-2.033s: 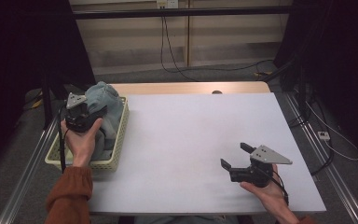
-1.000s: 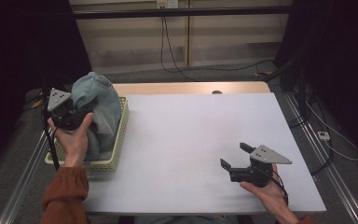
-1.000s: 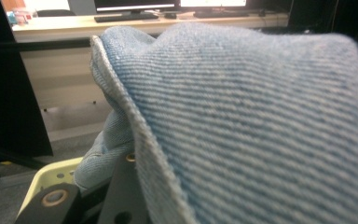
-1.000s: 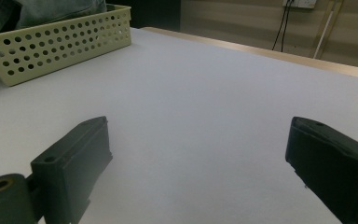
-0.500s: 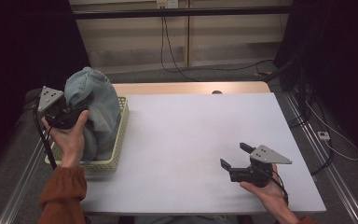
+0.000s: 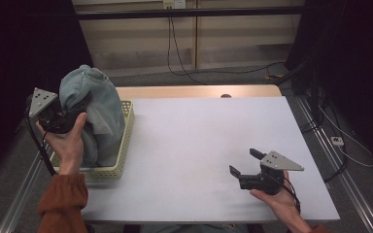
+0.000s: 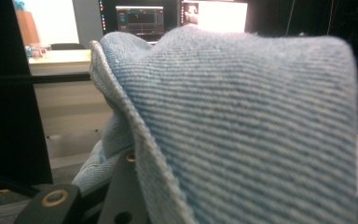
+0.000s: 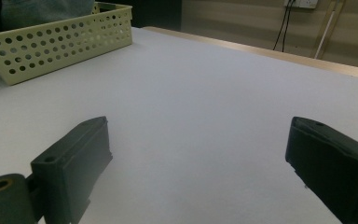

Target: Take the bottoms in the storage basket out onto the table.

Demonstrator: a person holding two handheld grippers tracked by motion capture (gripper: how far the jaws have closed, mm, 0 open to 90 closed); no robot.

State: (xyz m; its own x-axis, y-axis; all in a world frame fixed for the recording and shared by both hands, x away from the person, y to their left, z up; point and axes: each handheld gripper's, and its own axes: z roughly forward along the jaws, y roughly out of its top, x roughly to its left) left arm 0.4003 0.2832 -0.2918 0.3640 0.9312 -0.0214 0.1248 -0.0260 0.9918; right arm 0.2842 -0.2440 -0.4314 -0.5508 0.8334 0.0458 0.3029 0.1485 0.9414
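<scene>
High view: the left hand-held gripper (image 6: 65, 116), at about 9 o'clock of the worktop (image 6: 199, 145), is clenched on a fold of the blue denim garment (image 6: 94, 111), which hangs from it, bunched, into the pale perforated basket (image 6: 126, 141) at the worktop's left edge. The right hand-held gripper (image 6: 245, 167), at about 5 o'clock, rests released, jaws wide and empty over bare worktop.

Risks, as judged: the grip takes only a fold, so the denim's weight could pull it free; the garment's lower part lies inside the basket and may drag or tip the light basket if raised further.

Hard to make out: the garment's lower end and full shape are concealed by the basket wall. In the left gripper view, denim (image 7: 242, 126) drapes over the jaws, hiding the pinch point.
</scene>
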